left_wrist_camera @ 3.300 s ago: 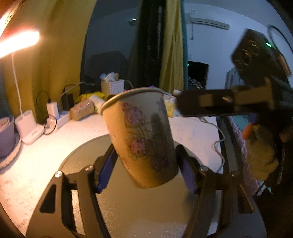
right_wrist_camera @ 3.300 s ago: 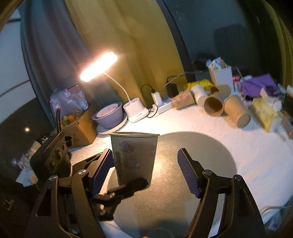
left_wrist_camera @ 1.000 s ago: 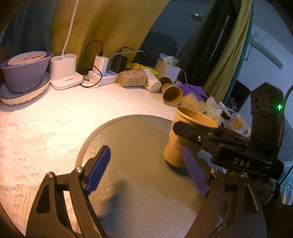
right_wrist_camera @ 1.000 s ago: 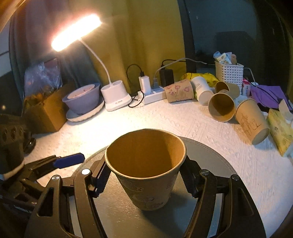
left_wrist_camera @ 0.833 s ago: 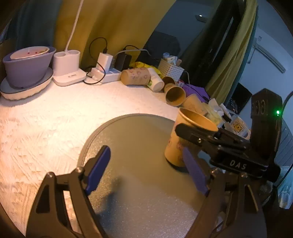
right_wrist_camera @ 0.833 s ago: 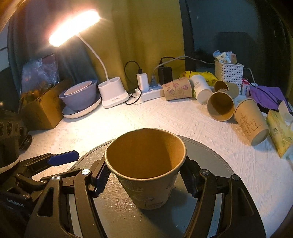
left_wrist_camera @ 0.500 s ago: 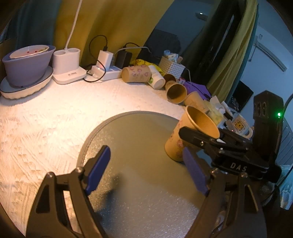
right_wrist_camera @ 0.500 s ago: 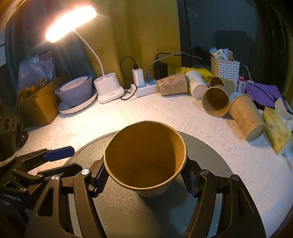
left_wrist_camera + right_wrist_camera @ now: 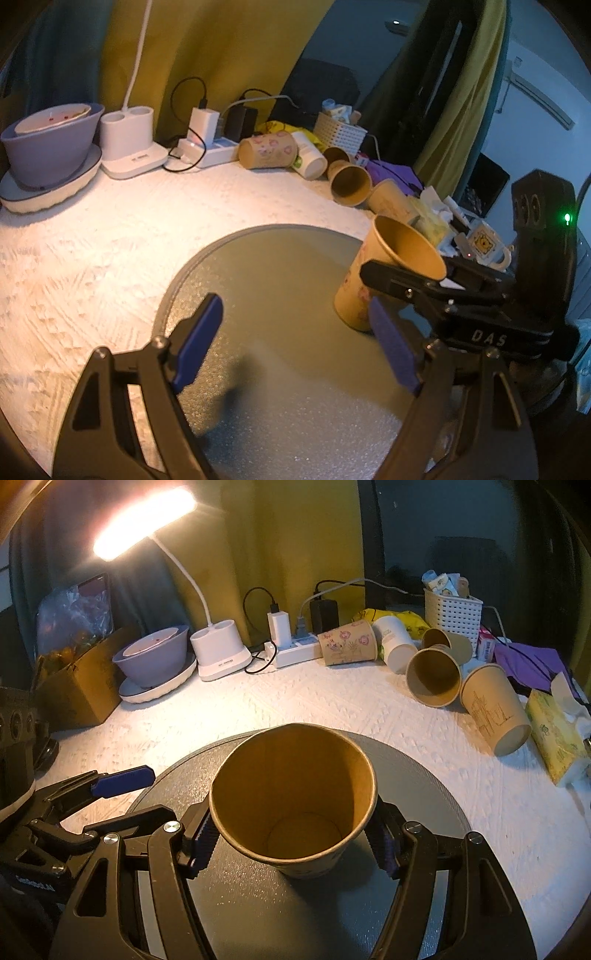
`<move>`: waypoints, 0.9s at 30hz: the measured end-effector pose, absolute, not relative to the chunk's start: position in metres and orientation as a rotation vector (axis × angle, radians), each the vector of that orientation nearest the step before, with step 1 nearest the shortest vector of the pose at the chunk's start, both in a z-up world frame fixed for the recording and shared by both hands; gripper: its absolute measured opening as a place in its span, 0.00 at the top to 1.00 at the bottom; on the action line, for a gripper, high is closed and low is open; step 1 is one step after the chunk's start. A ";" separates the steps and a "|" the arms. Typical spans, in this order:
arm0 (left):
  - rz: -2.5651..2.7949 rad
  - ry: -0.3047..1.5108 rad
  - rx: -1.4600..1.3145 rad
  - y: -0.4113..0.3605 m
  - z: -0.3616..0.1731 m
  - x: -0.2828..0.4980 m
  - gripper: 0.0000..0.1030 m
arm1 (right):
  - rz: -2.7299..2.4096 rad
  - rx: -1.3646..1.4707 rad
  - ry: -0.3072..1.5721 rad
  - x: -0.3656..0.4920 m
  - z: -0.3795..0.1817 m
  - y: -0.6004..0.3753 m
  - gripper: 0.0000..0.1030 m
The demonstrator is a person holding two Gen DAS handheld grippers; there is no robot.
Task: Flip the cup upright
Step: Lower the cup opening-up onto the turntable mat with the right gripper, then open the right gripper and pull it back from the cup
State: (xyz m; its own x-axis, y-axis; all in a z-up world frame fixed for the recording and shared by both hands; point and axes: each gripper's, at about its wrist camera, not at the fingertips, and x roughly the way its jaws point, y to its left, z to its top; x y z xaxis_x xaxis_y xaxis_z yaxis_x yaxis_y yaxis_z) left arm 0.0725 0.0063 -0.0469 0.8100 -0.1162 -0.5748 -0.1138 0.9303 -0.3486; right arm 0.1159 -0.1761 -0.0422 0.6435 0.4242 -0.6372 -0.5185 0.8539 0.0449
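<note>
1. The right gripper [image 9: 293,840] is closed on the tan paper cup with pink flower print [image 9: 293,805], its ridged blue pads pressed against both sides of the cup just under the rim.
2. The left gripper [image 9: 295,339] is spread wide with nothing between its blue pads [image 9: 197,338]; it hangs over the round grey foam mat [image 9: 266,295], apart from the cup.
3. The cup sits mouth up over the mat and tilted, its mouth leaning toward the right gripper's camera; whether its base rests fully on the mat I cannot tell.
4. Half a second ago the cup was less tilted; now more of its inside floor shows in the right wrist view.
5. About three seconds ago the left gripper held the cup in the air and the right gripper stood open beside it; now the right one has it and the left one is open.
6. The cup is empty, only its bare brown floor showing.
7. Beyond the mat on the white textured bench [image 9: 332,709], several other paper cups [image 9: 434,677] lie on their sides, the open ones showing nothing inside.
8. A white woven basket [image 9: 452,614] behind those cups holds small packets.
9. Left of the mat's far edge, a purple bowl [image 9: 153,661] on a white plate holds a smaller pale bowl.
</note>
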 end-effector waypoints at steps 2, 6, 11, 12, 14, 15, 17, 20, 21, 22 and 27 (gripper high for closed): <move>0.001 0.630 -0.373 0.006 -0.047 0.072 0.20 | 0.532 -0.143 0.690 0.115 -0.042 -0.178 0.30; 0.006 0.622 -0.355 0.004 -0.045 0.070 0.20 | 0.530 -0.132 0.700 0.111 -0.042 -0.182 0.30; 0.005 0.608 -0.329 0.000 -0.043 0.069 0.20 | 0.527 -0.123 0.701 0.106 -0.041 -0.186 0.26; 0.004 0.604 -0.325 -0.001 -0.043 0.069 0.20 | 0.528 -0.120 0.699 0.105 -0.041 -0.186 0.25; -0.002 0.595 -0.312 -0.003 -0.042 0.068 0.20 | 0.527 -0.120 0.698 0.103 -0.040 -0.188 0.24; -0.003 0.590 -0.304 -0.004 -0.040 0.067 0.20 | 0.525 -0.119 0.697 0.102 -0.039 -0.189 0.24; 0.004 0.571 -0.281 -0.007 -0.038 0.065 0.20 | 0.523 -0.112 0.695 0.100 -0.038 -0.191 0.24; 0.006 0.545 -0.254 -0.012 -0.034 0.061 0.20 | 0.514 -0.104 0.691 0.096 -0.035 -0.197 0.24; 0.004 0.539 -0.247 -0.013 -0.033 0.060 0.20 | 0.512 -0.101 0.688 0.094 -0.034 -0.198 0.23; 0.004 0.531 -0.239 -0.014 -0.032 0.059 0.20 | 0.509 -0.101 0.686 0.092 -0.032 -0.200 0.23; -0.008 0.481 -0.241 -0.015 -0.024 0.052 0.20 | 0.499 -0.104 0.667 0.080 -0.024 -0.204 0.23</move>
State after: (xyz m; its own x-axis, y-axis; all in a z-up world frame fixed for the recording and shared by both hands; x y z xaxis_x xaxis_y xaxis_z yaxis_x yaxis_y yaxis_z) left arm 0.0515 -0.0146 -0.0244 0.8870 -0.0637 -0.4573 -0.0493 0.9717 -0.2310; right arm 0.0801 -0.2044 -0.0239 0.6729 0.4098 -0.6158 -0.4749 0.8776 0.0651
